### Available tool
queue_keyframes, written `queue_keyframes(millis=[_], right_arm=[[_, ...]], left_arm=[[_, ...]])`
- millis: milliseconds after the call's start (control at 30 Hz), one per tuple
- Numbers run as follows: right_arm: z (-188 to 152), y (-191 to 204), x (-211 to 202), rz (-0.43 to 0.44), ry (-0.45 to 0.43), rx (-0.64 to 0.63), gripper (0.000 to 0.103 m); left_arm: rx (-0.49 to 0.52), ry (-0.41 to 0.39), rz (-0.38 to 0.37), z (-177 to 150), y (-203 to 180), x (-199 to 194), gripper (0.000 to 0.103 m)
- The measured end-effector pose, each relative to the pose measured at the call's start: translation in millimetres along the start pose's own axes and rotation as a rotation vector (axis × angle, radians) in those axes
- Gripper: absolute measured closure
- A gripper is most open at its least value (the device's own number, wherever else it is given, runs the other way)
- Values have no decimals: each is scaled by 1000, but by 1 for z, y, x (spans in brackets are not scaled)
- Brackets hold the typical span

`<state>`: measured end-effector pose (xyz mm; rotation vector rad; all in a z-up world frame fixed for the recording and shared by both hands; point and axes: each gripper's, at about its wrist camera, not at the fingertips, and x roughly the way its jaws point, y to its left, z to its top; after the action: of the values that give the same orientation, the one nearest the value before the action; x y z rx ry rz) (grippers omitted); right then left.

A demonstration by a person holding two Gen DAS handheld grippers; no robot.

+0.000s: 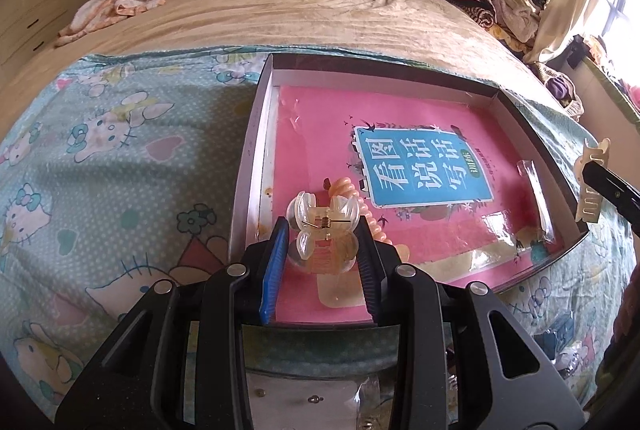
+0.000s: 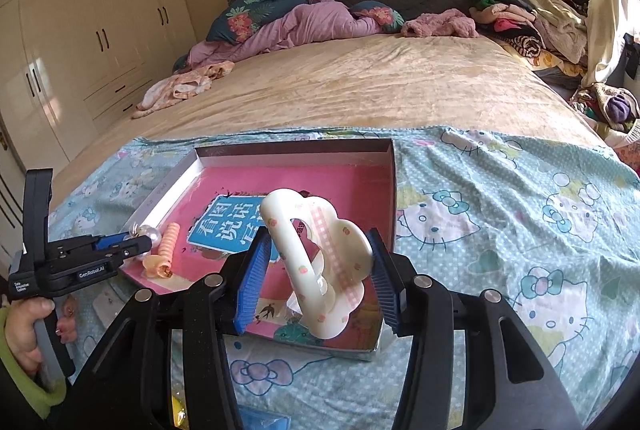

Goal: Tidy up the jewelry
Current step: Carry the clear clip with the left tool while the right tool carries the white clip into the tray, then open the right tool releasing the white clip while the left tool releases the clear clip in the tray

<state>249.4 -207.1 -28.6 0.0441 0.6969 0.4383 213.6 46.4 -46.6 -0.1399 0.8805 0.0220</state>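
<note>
Both black plastic tongs, the left tongs (image 1: 322,230) and the right tongs (image 2: 318,250), carry ribbed blue pads (image 2: 251,280) and round silver screws (image 2: 421,281). The left tongs' body bears white lettering, and just below it a lime-green sleeve (image 2: 28,382) covers the wrist.

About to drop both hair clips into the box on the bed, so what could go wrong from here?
1. The clear claw clip in the left gripper hangs right over the orange spiral hair tie; released here it may land on it and tangle.
2. The cream claw clip in the right gripper sits near the shallow box's low near wall; it could bounce out onto the bedsheet.
</note>
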Motion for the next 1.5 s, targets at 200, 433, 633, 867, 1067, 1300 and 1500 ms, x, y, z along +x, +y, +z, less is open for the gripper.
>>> queue_keyframes(millis=[200, 433, 633, 867, 1067, 1300, 1500], right_arm=[[-3, 1, 16, -23, 30, 8, 56], [-9, 0, 30, -56, 64, 1, 56], [-13, 1, 38, -66, 91, 0, 56], [-17, -1, 37, -70, 89, 16, 55], [-20, -2, 31, -57, 86, 27, 48], [-22, 2, 14, -51, 59, 31, 34], [-20, 6, -1, -46, 29, 34, 20]], left_arm=[[-11, 10, -22, 3, -6, 8, 78], [6, -5, -40, 0, -10, 8, 78], [7, -12, -43, 1, -9, 8, 78], [4, -15, -49, -1, -8, 6, 78], [-1, -15, -52, -1, -8, 5, 78], [-11, -15, -57, -2, -7, 2, 78], [-18, -25, -62, -2, -5, -3, 77]])
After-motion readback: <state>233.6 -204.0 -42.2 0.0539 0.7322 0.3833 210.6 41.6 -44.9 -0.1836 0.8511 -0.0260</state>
